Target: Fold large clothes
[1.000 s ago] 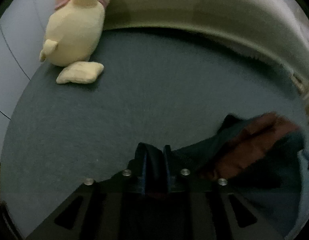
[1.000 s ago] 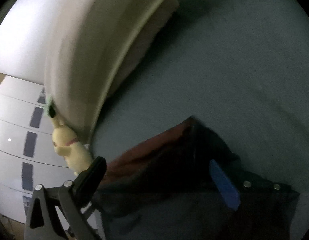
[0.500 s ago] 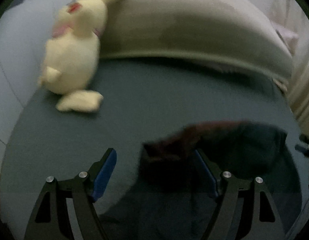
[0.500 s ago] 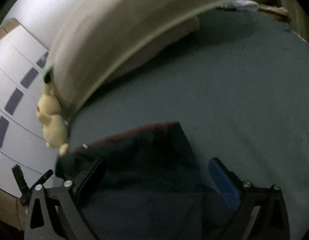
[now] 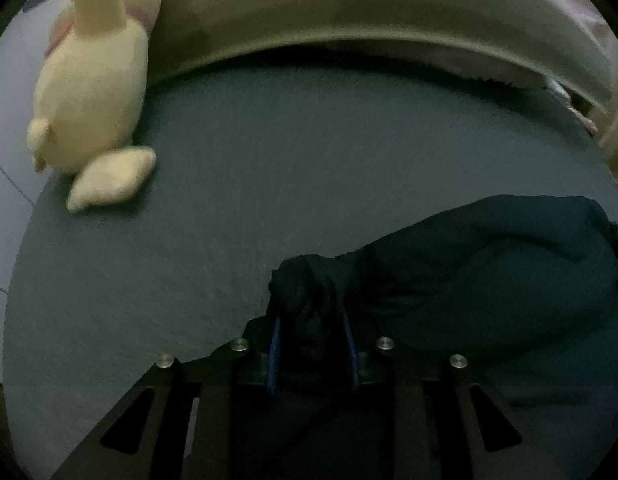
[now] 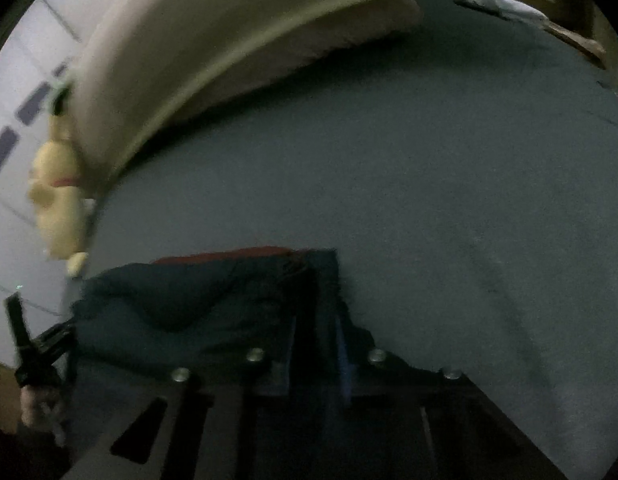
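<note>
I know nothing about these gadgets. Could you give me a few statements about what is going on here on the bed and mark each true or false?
1. The left hand-held gripper has dark cloth bunched between its closing jaws. True.
2. The plush toy lies on top of the cloth. False: it sits apart, at the far edge of the bed beside the pillow.
3. The right hand-held gripper hangs over bare sheet. False: cloth is between its closing jaws too.
4. A red lining shows at the cloth's far edge. True.
</note>
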{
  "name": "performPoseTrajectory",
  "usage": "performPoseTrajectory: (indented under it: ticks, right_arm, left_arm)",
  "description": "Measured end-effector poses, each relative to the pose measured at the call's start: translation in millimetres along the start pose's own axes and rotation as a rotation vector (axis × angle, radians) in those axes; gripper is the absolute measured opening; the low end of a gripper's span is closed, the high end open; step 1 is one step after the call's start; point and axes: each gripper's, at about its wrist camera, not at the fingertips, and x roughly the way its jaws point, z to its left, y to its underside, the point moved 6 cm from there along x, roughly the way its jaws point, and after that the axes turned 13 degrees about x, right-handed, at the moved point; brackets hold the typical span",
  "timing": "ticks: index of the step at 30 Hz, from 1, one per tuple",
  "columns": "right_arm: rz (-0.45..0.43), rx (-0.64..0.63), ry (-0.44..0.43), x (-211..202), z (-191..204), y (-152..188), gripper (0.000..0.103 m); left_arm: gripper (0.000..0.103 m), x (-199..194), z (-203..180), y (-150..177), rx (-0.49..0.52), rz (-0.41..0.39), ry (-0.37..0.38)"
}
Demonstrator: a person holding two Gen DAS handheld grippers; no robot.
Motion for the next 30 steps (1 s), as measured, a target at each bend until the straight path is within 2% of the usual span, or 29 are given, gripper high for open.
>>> performPoseTrajectory:
  ticks: [2,5,7,8,9,10,11,14,16,18,20,24,27,30]
  right_arm:
    - [0.031,0.005,0.012,13.9,-4.8,7.3,0.018]
    - [0.020,0.020,0.006,8.6,-6.9,8.8,0.024]
    - [-0.001,0.027,0.015,0.2,-2.1,4.8,0.039]
    - [-0.038,0.021,0.023,-10.0,0.4,1.1,0.065]
    - [-0.081,0.025,0.033,-22.3,0.3,-0.8,0.080]
    - [-0.158,0.035,0.055,-41.5,2.8,-4.7,0.080]
    - [-0.196,0.031,0.057,-51.6,6.9,-7.1,0.080]
    - [-0.301,-0.029,0.044,-84.1,43.6,-4.7,0.080]
    - [-0.306,-0.077,-0.012,-88.8,75.2,5.6,0.080]
    - [-0.301,-0.157,-0.010,-77.4,108.1,23.5,0.080]
    - [-0.285,-0.230,0.021,-52.8,130.0,39.0,0.080]
    - [-0.231,-0.266,0.106,-6.7,135.3,58.4,0.080]
    - [-0.204,-0.244,0.127,10.4,128.9,54.5,0.086]
    - [-0.195,-0.224,0.128,24.9,124.8,52.1,0.090]
  left_arm:
    - [0.032,3.7,1.3,-0.6,-0.012,0.013,0.002]
    - [0.039,-4.5,7.9,-2.0,-0.050,-0.001,0.027]
    - [0.051,-24.9,17.9,-2.7,-0.087,-0.050,-0.001]
    - [0.054,-31.8,21.2,-3.3,-0.098,-0.068,-0.020]
    - [0.058,-46.3,27.2,-5.4,-0.111,-0.100,-0.061]
    - [0.059,-57.7,30.7,-7.9,-0.119,-0.122,-0.100]
    - [0.059,-72.6,31.9,-12.2,-0.125,-0.151,-0.148]
    - [0.059,-102.5,12.6,-26.7,-0.105,-0.237,-0.204]
    - [0.062,-110.3,-14.1,-36.0,-0.060,-0.278,-0.200]
    - [0.063,-106.3,-62.7,-45.9,0.048,-0.293,-0.196]
    - [0.063,-94.5,-89.8,-46.3,0.109,-0.272,-0.189]
    - [0.064,-40.8,-115.2,-42.5,0.137,-0.132,-0.188]
    - [0.068,-28.7,-110.3,-40.9,0.088,-0.125,-0.175]
    - [0.069,-24.1,-113.4,-40.5,0.098,-0.120,-0.180]
